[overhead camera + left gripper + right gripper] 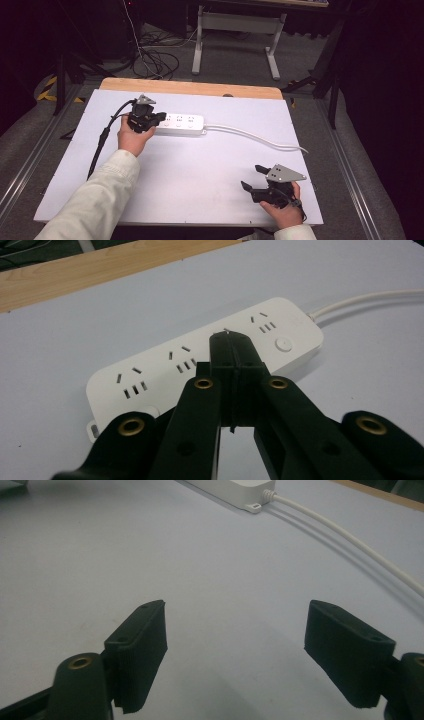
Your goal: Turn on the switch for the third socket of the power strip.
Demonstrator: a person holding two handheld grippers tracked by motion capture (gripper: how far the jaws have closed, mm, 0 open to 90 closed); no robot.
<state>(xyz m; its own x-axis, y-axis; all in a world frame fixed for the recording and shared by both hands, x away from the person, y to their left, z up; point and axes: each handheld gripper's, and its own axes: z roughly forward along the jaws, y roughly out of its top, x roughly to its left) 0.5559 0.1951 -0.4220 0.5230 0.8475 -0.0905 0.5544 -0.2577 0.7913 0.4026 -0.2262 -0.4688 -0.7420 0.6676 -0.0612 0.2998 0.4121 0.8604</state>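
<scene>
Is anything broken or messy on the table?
Nothing stands out. The white power strip lies flat on the white board, nothing plugged in, its cord trailing right. The left gripper is shut over it; the right gripper is open.

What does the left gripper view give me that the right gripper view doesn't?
Left gripper view: the power strip's top face, with three socket groups and a round button at the cord end, and the left gripper shut with its jaws pressed together over the strip. Right gripper view: the right gripper open, its jaws wide apart above bare white board, plus a long run of the white cord. Both share the strip's cord end and the white board.
</scene>
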